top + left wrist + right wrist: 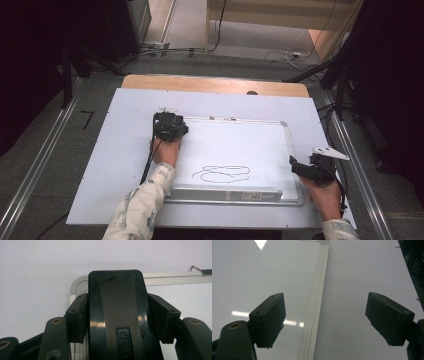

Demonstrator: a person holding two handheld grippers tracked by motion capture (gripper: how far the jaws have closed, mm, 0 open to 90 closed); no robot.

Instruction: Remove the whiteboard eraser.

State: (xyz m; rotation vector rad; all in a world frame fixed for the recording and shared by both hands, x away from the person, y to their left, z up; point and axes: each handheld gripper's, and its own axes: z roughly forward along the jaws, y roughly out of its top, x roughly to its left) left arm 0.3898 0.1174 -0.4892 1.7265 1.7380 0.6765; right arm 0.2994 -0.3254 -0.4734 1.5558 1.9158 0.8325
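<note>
My left gripper [117,317] clamped on black whiteboard eraser [116,310] at whiteboard [260,145] top-left corner. My right gripper [324,320] wide open, empty, over board's right frame edge.

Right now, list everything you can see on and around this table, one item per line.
whiteboard: one, white with a silver frame, lying flat mid-table
scribble: one, black looping line, on the whiteboard near its front edge
board eraser: one, black, at the whiteboard's far left corner, clamped in the left hand-held gripper
white sheet: one, covering the table under the whiteboard
table: one, light wood, its far edge showing
cables: several, dark, on the floor beyond the table
left hand-held gripper: black, shut on the eraser
right hand-held gripper: black, jaws open, at the whiteboard's right edge
sleeves: two, pale patterned
</note>
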